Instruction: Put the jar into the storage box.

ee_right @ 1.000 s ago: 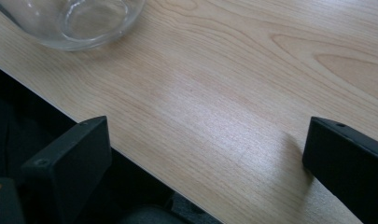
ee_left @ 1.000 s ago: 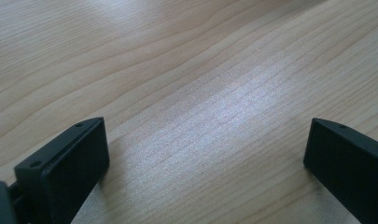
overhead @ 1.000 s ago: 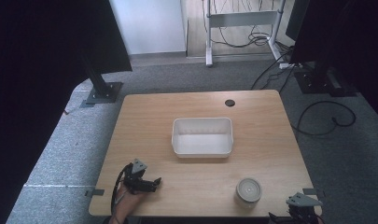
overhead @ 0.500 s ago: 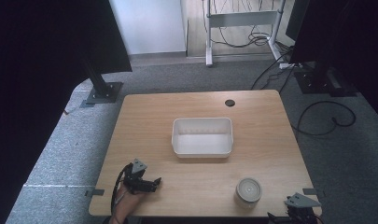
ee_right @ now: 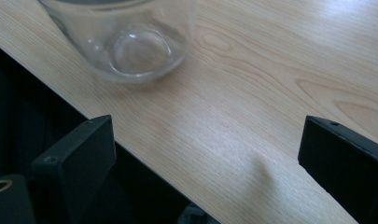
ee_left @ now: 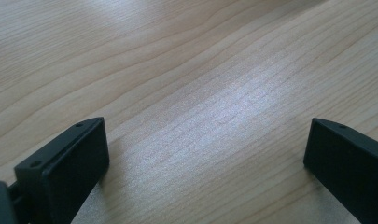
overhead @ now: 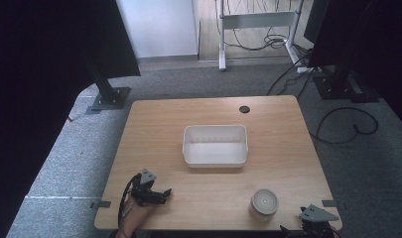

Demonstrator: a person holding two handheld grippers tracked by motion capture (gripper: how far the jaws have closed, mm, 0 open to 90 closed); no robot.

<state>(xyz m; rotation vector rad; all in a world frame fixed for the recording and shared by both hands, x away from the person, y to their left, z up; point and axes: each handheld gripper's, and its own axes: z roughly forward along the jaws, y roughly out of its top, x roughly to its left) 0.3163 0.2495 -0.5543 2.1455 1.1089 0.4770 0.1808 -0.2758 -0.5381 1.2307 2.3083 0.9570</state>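
Glass jar (overhead: 264,203) stands upright on the desk (overhead: 154,129) near its front edge, well in front of the white tub (overhead: 216,145) and untouched; nothing has been lifted or placed yet, so the whole job looks ahead. Right gripper (overhead: 315,220) hovers at the front edge just beside the jar, fingers (ee_right: 77,161) wide and empty. Left gripper (overhead: 151,194) sits far across the desk from the jar, fingers (ee_left: 70,161) wide, bare wood between.

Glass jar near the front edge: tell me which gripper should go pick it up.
Right. The right gripper sits at the table's front right corner, close beside the glass jar, jaws open, with the jar just ahead in its own view. The left gripper rests at the front left, farther off.
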